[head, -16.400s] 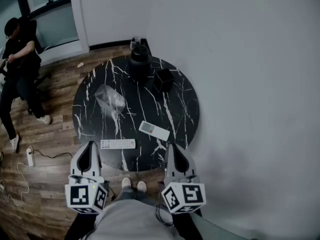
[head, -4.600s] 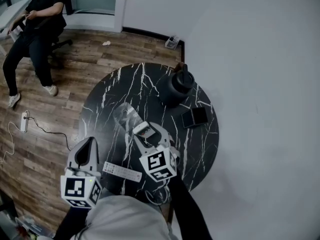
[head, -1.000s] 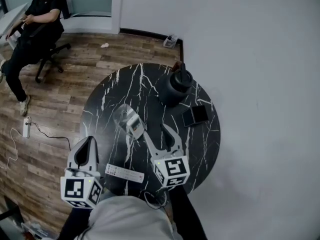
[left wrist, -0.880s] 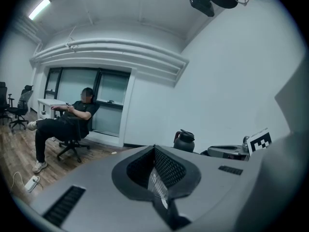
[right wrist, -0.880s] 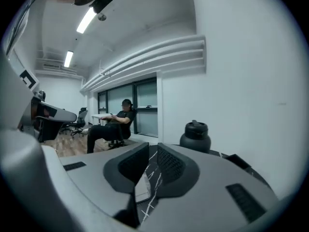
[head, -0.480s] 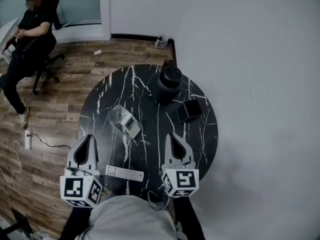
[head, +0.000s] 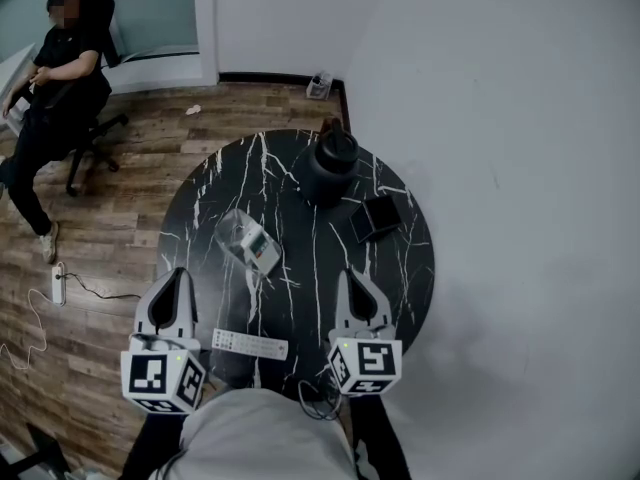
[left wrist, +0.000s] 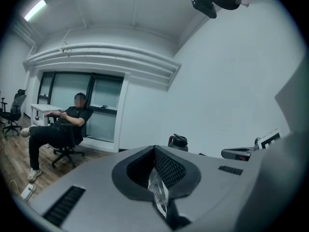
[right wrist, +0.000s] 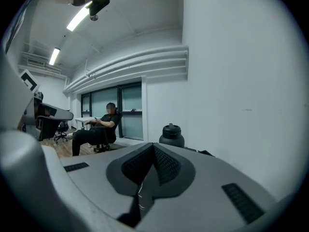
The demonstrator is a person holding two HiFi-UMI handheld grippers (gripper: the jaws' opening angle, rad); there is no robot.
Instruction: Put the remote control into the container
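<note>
A clear plastic container (head: 235, 234) lies left of centre on the round black marble table (head: 300, 268), with a small white remote (head: 260, 251) resting in it. A second, longer white remote (head: 250, 345) lies at the table's near edge. My left gripper (head: 176, 274) hovers at the near left edge, just left of that long remote, shut and empty. My right gripper (head: 351, 274) hovers at the near right, also shut and empty, well clear of the container. In the left gripper view the container (left wrist: 157, 193) shows through the gap below the shut jaws.
A black jug (head: 330, 162) stands at the table's far side, with a black box (head: 378, 215) to its right. A person (head: 55, 78) sits on an office chair at the far left. A power strip (head: 57, 284) and cable lie on the wooden floor. A white wall is close on the right.
My right gripper has drawn back from the container toward me and its jaws have shut, with the small remote left in the container. The left gripper has stayed put.
</note>
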